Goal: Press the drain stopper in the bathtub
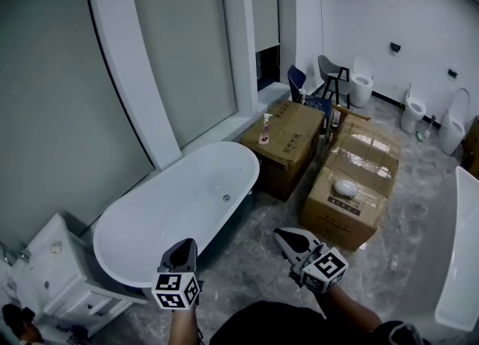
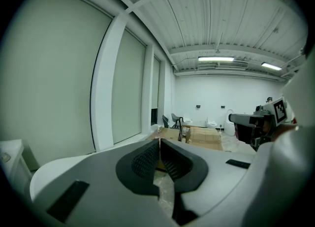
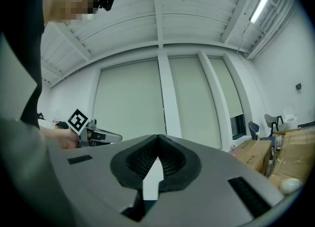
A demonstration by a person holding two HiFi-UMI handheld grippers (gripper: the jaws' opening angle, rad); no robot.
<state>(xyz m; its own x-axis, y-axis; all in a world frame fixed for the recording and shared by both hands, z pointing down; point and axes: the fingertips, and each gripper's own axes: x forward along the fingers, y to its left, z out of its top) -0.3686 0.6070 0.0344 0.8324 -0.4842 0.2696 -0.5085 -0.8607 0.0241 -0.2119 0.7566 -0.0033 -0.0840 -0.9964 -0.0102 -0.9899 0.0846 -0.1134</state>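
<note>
Our left tongs (image 1: 182, 246) and right tongs (image 1: 284, 236) are clenched empty. Reaching over the tub (image 1: 168, 212), we may miss its stopper (image 1: 227, 198), seemingly small.

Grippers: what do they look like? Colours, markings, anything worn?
The left gripper and right gripper match: grey tapering claws with dark ribbed pads inside, each carrying a white cube of black square markers. No cables show. The person wears a dark top.

left tongs (image 1: 182, 248) and right tongs (image 1: 282, 236) held forward, jaws pressed together on nothing.
</note>
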